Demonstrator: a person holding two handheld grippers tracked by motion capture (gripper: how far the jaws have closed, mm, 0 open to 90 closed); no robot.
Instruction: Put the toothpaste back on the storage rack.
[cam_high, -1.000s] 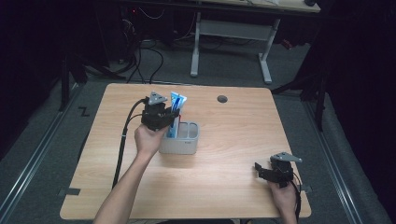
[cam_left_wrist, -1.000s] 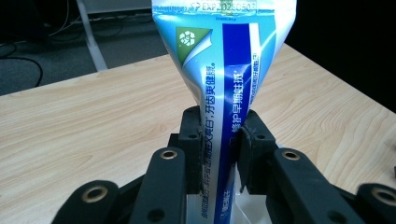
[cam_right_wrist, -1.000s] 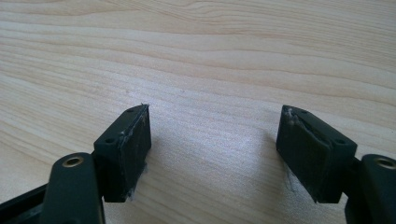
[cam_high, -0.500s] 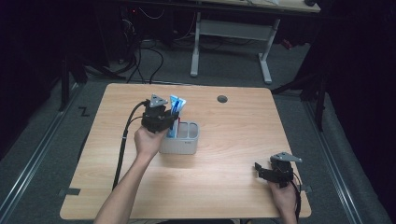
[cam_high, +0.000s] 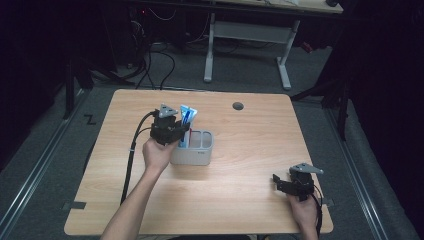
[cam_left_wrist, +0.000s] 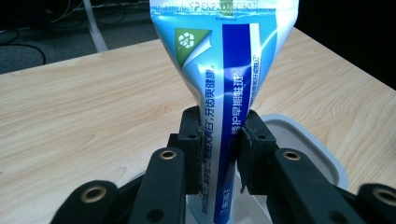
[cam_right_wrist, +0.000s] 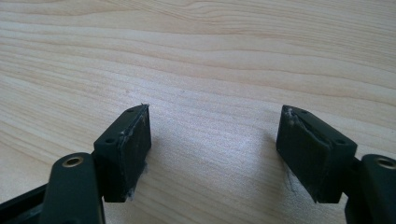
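Toothpaste tube (cam_left_wrist: 224, 84) is pinched upright in the left gripper (cam_left_wrist: 219, 149) fingers, cap end down inside the grey holder (cam_high: 200, 152), probably so it drops in straight. Right gripper (cam_right_wrist: 215, 149) sits wide open and empty near the surface (cam_high: 250, 190) edge, out of the way.

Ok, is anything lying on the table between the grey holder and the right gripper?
No. In the high view, only bare wooden table lies between the grey holder and the open right gripper.

- It looks like a lab or test room.
- A wooden counter (cam_high: 250, 150) stands on grey carpet (cam_high: 240, 75).
- Black cables (cam_high: 150, 60) lie behind it.
- Another desk's white legs (cam_high: 285, 65) stand nearby.
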